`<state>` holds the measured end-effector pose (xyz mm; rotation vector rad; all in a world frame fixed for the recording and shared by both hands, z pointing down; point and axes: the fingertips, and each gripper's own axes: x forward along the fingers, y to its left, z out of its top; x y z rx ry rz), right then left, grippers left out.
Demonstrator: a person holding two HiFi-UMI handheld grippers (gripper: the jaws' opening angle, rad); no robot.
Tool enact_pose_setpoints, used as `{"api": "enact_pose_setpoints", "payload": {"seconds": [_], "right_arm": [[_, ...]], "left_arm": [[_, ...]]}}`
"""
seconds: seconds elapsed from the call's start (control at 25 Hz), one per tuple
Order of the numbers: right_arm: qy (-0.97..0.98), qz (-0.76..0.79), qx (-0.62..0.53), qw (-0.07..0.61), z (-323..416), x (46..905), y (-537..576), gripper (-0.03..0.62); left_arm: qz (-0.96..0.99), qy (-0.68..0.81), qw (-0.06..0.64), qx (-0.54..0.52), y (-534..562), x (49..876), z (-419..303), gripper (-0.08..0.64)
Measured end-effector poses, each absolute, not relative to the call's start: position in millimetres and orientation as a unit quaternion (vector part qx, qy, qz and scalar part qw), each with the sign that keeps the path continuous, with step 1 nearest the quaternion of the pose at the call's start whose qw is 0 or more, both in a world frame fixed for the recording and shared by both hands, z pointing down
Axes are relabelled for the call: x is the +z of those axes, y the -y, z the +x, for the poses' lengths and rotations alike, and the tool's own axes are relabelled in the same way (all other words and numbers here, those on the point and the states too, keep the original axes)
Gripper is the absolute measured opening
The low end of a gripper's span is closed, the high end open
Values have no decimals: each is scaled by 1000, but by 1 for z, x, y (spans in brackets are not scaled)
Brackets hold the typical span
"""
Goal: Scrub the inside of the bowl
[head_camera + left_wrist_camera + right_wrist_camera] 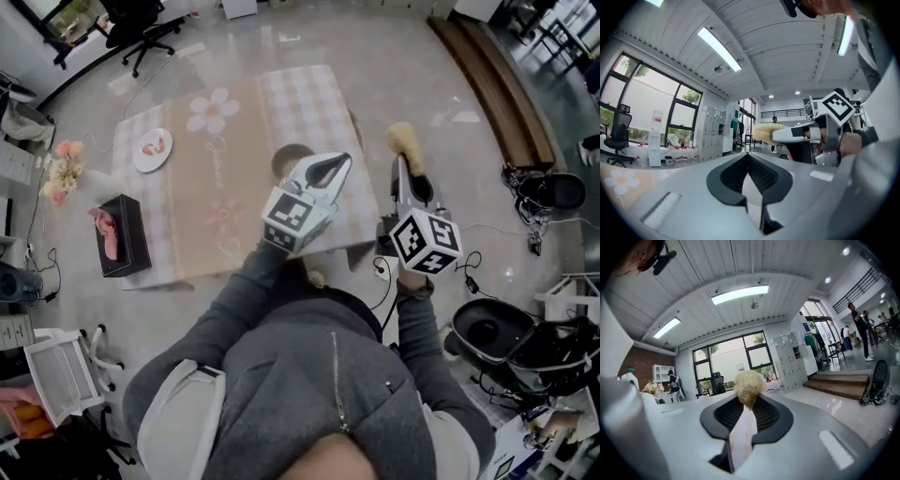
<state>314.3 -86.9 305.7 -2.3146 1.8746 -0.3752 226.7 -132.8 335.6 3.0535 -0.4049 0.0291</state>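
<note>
Left gripper [748, 157] pinched together on nothing, right gripper [746, 411] clamping brush [749, 386] handle, both raised. Bowl [282, 159] on table [234, 141], unheld. My guess: it'll skate away once scrubbing starts.

Ceiling strip lights [718, 48] and tall windows [644, 101] are lighting the room brightly and evenly. The polished floor [441, 103] is reflecting pale glare patches. Shadows are falling soft and faint. Both gripper views are curving straight lines strongly and darkening into black corners.
</note>
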Motion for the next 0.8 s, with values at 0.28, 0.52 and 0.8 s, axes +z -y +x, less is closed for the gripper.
{"api": "enact_pose_setpoints", "payload": {"seconds": [0.28,0.52,0.8], "right_arm": [[-553,-813,-164,85,324,354,45,58],[-551,-813,-176,64,311,376,38,52],[-556,-809,-181,53,303,386,37,52]], "left_arm": [[988,144,55,10,108,360,245,11],[985,154,75,-3,103,366,246,11],[985,146,89,5,90,374,250,11]]}}
